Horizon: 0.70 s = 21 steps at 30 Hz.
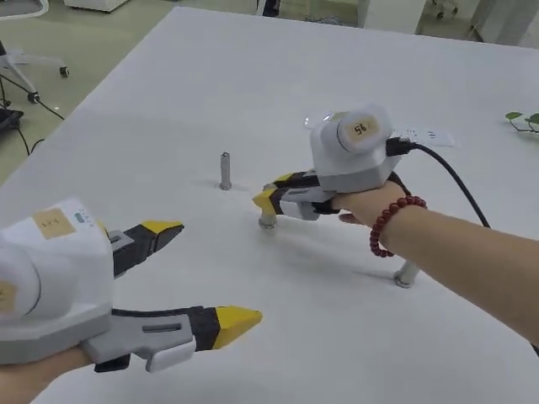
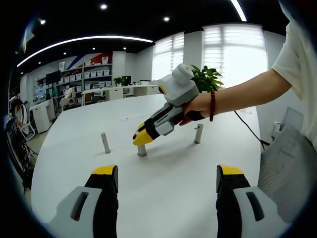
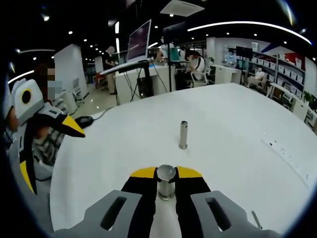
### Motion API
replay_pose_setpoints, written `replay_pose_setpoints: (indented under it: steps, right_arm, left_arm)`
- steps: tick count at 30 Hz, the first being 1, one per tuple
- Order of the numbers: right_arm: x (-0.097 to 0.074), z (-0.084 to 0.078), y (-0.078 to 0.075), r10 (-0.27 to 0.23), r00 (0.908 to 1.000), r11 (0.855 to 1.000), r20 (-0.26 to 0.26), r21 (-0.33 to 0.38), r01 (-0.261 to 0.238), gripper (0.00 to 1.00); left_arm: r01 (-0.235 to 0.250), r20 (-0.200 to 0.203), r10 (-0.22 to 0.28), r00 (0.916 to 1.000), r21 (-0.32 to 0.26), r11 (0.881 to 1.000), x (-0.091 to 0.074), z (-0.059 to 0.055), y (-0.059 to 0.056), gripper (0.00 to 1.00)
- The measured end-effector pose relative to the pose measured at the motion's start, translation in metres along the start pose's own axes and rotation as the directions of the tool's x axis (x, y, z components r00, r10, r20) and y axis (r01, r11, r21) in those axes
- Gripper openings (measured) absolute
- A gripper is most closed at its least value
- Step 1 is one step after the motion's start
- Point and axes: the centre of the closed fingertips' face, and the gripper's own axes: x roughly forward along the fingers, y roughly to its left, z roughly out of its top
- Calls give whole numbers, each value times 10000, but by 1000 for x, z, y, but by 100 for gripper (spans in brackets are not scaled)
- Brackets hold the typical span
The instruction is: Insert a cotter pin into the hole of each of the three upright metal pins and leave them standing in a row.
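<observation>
Three pins stand upright and well apart in a row on the counter: far pin, middle pin, near pin. The right tool is narrowed onto the middle pin, jaws gripping its vertical shaft from both sides. The left tool hangs wide open, holding nothing. It points toward the middle pin from the person's side and is judged free for the next move.

On wide white tabletop: three upright silvery metal pins in a slanting row, far pin, middle pin, near pin; flat white socket strip well apart
</observation>
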Motion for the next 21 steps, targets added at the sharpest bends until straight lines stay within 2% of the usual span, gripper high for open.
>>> replay_pose_setpoints:
  steps: [5,10,13,21]
  right_arm:
    - [-13,-7,13,108,9999,9996,-89,-266,-111,13]
    - [-19,-12,18,199,9997,9987,-158,-468,-206,13]
    - [-25,-14,23,249,9995,9959,-184,-870,-264,13]
    - [-39,-21,35,450,9989,9960,-96,-766,-456,13]
  left_arm:
    - [7,72,-7,10000,46,10000,0,2,-1,81]
    - [27,102,-28,9999,100,9999,-1,4,-4,81]
    - [32,125,-34,9999,148,9999,-2,6,-6,81]
    - [78,93,-79,9999,145,9999,-2,4,-11,81]
